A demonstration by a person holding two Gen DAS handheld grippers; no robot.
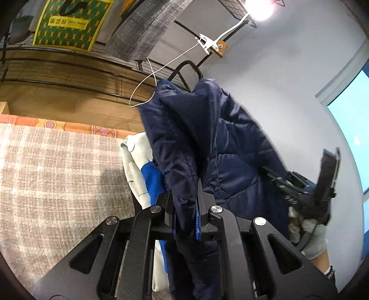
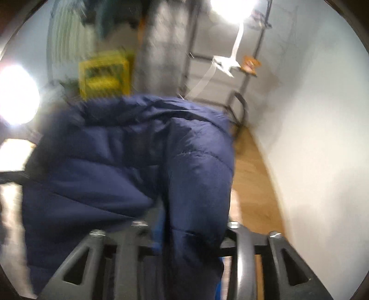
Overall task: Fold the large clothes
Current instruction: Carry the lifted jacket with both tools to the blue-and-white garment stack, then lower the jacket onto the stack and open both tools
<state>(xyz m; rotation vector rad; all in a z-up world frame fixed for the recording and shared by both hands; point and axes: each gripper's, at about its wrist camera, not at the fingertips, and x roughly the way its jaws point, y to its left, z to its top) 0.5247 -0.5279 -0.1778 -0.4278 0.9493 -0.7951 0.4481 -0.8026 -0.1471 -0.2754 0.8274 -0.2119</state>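
Observation:
A dark navy puffer jacket [image 1: 207, 138] hangs lifted in the air, held by both grippers. My left gripper [image 1: 184, 203] is shut on a fold of the jacket's edge, blue lining showing between the fingers. In the right wrist view, which is blurred, the jacket [image 2: 129, 161] bulges over my right gripper [image 2: 182, 230], which is shut on its fabric. The right gripper with a gloved hand also shows in the left wrist view [image 1: 318, 193], at the jacket's right side.
A bed with a beige checked blanket [image 1: 57, 173] lies at left. A white and blue garment [image 1: 143, 166] lies on its edge. Black wire shelving [image 1: 69, 57], a wooden floor [image 2: 251, 184], a white wall [image 2: 311, 138] and a bright lamp [image 1: 260, 7] surround.

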